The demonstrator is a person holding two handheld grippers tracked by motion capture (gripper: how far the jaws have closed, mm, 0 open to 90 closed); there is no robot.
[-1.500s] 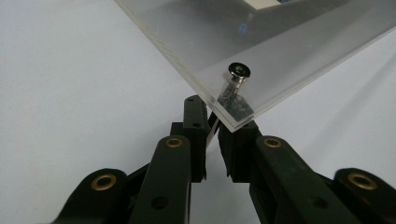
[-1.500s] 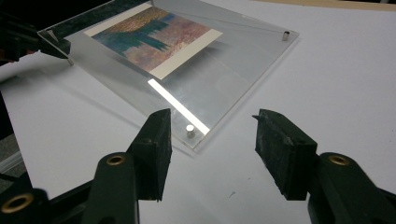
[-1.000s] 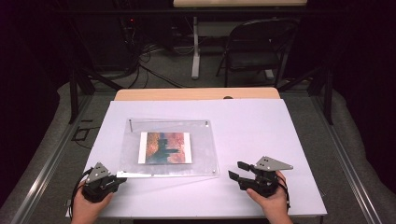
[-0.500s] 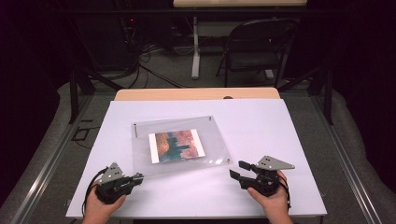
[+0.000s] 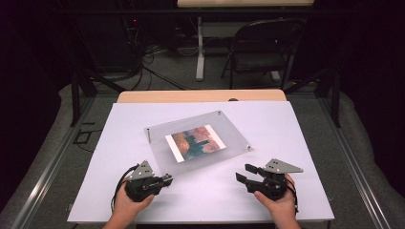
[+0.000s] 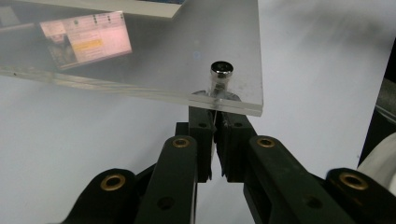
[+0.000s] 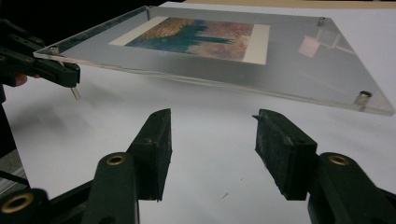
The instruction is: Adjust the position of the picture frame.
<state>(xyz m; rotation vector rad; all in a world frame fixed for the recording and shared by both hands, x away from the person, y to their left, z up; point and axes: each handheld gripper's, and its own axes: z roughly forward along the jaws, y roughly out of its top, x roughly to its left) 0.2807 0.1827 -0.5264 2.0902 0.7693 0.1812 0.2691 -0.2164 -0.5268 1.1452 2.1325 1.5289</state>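
Fingers (image 6: 205,135) of my left gripper (image 5: 165,180): clamped on one corner of acrylic frame (image 5: 229,133). Right gripper (image 5: 244,176): apart, idle. Risk: single-corner hold lets frame pivot, slip, drop onto table (image 5: 296,143).

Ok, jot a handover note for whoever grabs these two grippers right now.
Left gripper: shut on the near left corner of the clear acrylic frame, just below its metal standoff; that corner is raised off the white table.
Right gripper: open, holding nothing, apart from the frame's near edge.
Frame: skewed on the table, the landscape print sandwiched in it, face up.
Done: corner gripped and raised.
Left, probably: bring the right gripper onto the frame to steady it before doing anything with the standoffs or the print.
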